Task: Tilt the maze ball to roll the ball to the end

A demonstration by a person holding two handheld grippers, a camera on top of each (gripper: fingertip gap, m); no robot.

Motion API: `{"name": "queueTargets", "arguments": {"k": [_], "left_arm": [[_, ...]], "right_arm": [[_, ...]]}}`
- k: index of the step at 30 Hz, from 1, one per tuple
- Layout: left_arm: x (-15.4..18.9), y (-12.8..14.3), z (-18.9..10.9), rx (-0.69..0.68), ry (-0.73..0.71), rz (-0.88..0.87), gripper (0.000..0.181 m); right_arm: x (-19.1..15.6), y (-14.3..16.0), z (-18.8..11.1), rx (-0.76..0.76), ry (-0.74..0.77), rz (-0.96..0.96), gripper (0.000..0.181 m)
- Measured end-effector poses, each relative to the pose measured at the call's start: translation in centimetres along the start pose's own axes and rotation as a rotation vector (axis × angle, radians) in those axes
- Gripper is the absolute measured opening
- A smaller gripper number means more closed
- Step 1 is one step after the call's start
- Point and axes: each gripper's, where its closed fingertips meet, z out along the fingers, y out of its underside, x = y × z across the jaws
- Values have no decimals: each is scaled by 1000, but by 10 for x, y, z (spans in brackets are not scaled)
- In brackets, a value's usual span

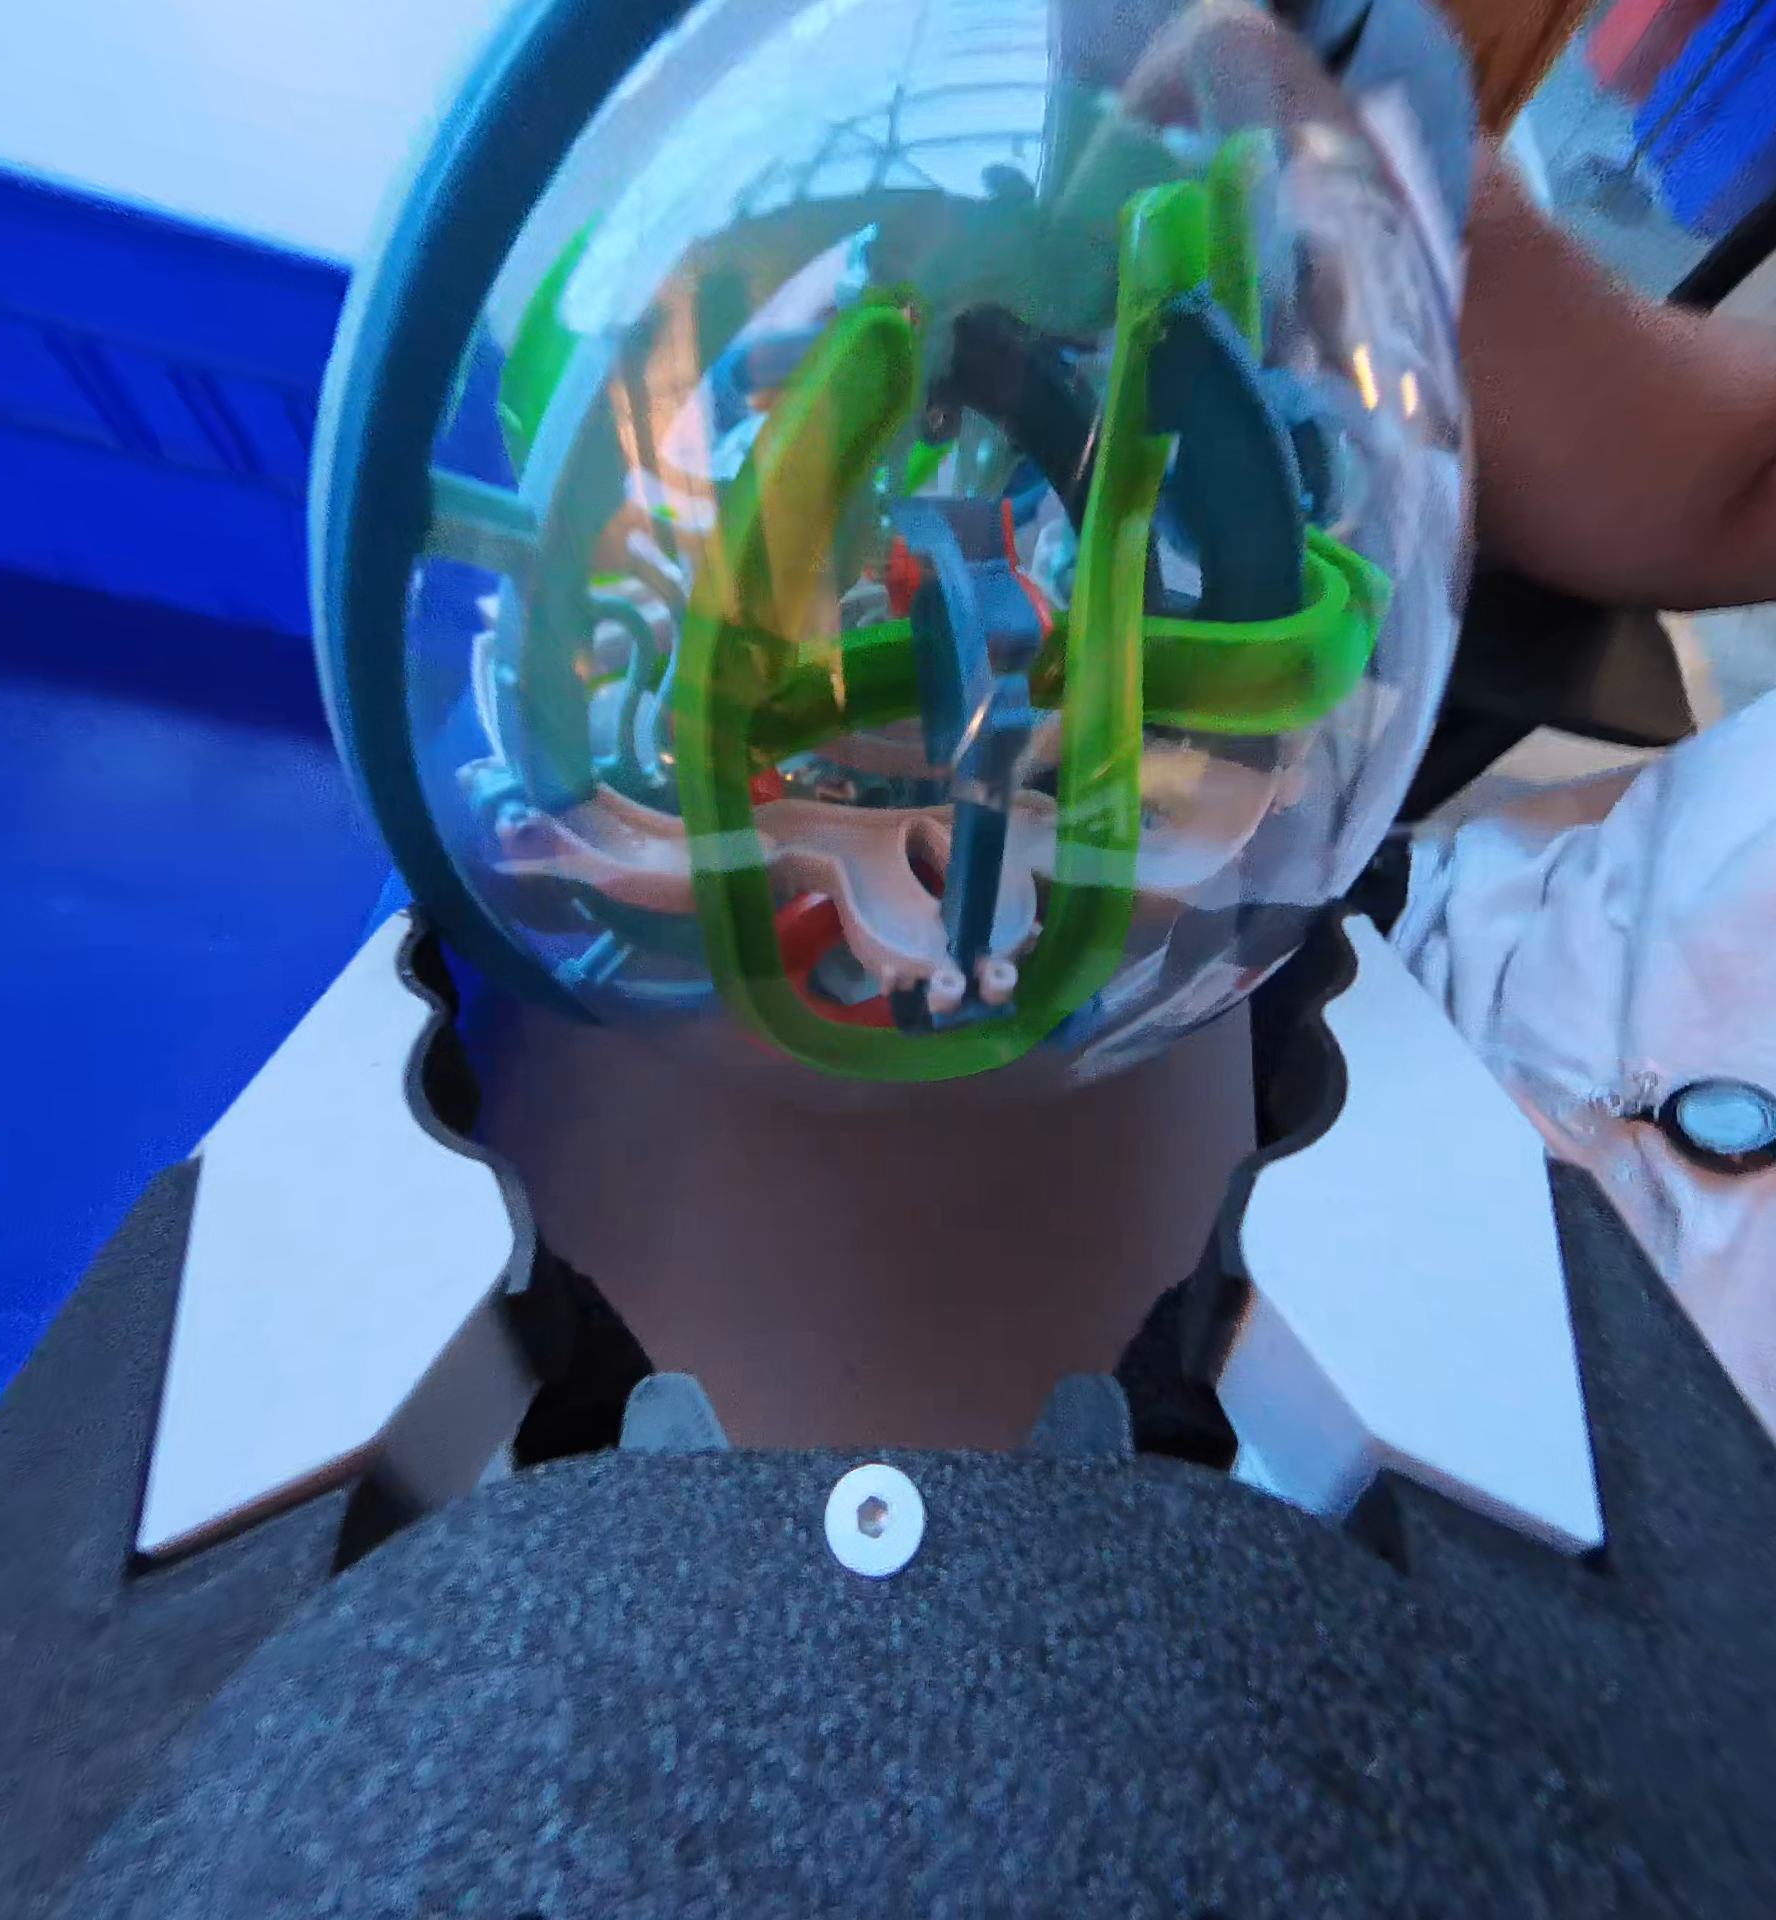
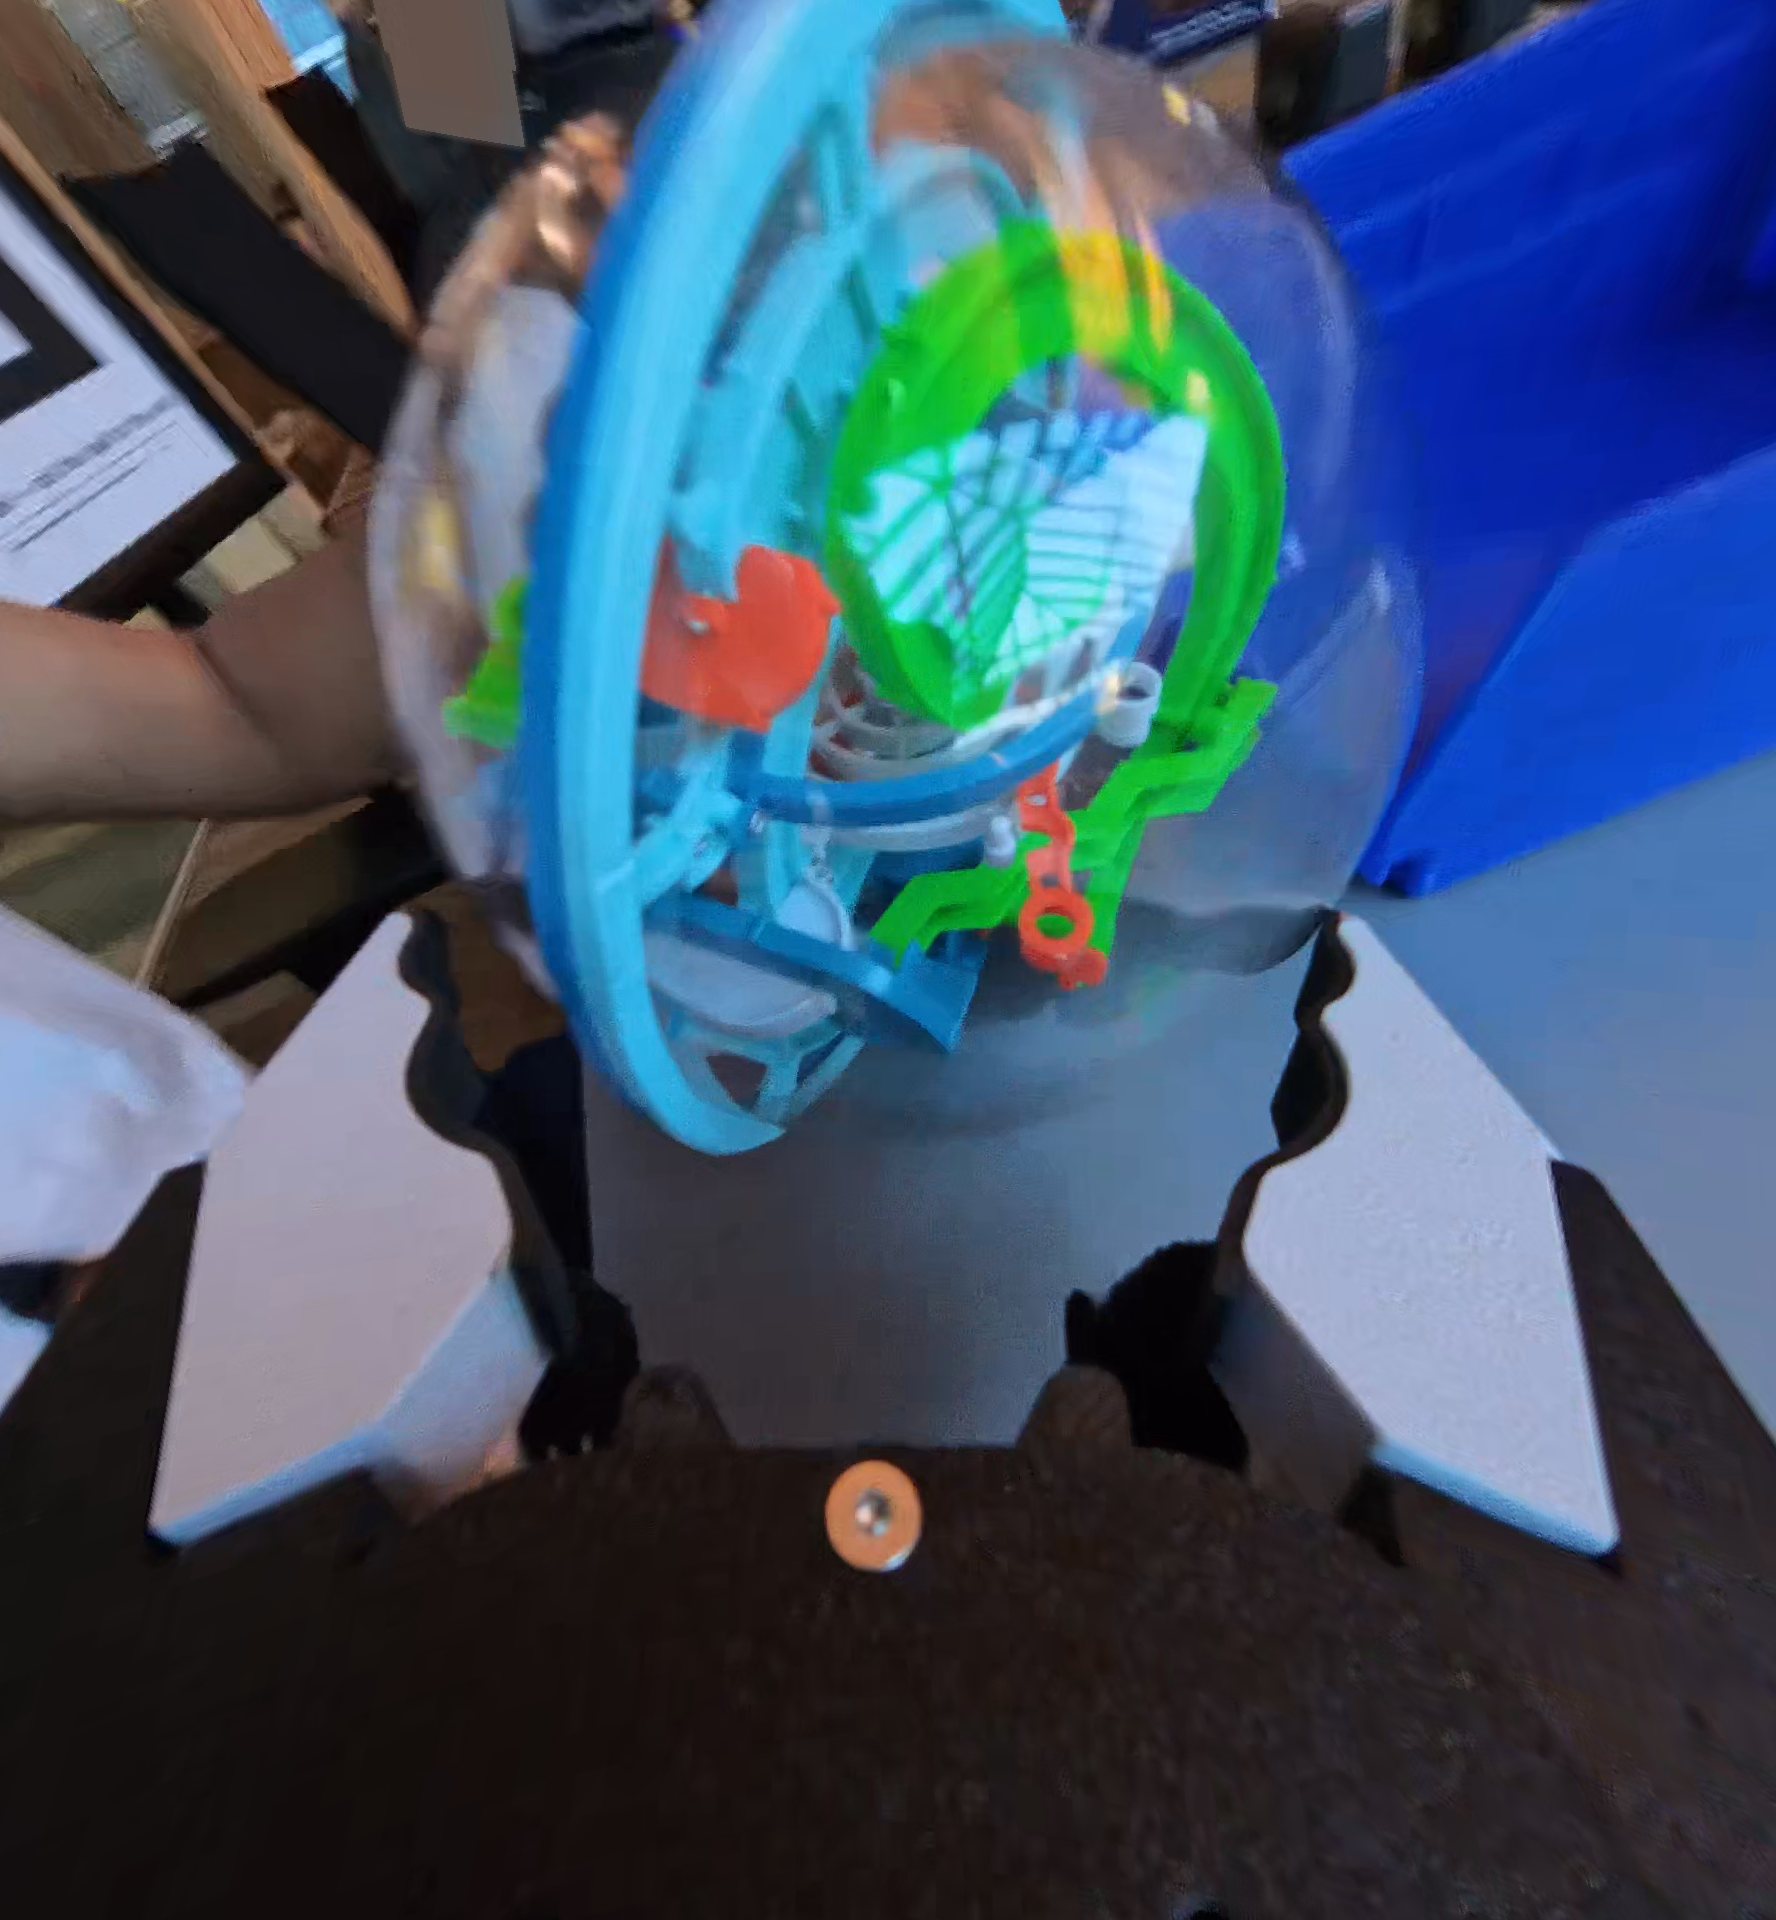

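Observation:
The maze ball [image 1: 894, 582] is a clear sphere with green, blue and red tracks inside and a blue ring around it. In the left wrist view it fills the upper middle, held off any surface. My left gripper [image 1: 879, 977] is shut on its lower part, with the fingertips [image 1: 427, 997] touching both sides. The right wrist view shows the ball [image 2: 863, 623] blurred, with the ring running top to bottom. My right gripper [image 2: 868, 977] is shut on it in the same way. I cannot make out the small ball inside.
A blue bin or cloth [image 1: 115, 623] lies to the left. A person's arm [image 1: 1611, 436] and white garment [image 1: 1642, 935] are at the right. The right wrist view shows an arm [image 2: 136, 717], a black-and-white marker board [image 2: 32, 416], blue cloth [image 2: 1590, 520] and a grey surface [image 2: 1642, 1039].

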Motion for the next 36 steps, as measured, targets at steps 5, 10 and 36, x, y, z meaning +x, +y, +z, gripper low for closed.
{"name": "queueTargets", "arguments": {"k": [5,10,36], "left_arm": [[19,0,2,115,-142,56,152],[29,23,5,93,-316,163,154],[31,28,19,138,-276,-1,152]], "right_arm": [[-9,9,3,-8,-6,-83,154],[-21,1,-1,-141,88,-410,152],[-10,-16,-5,15,-130,-192,154]]}}
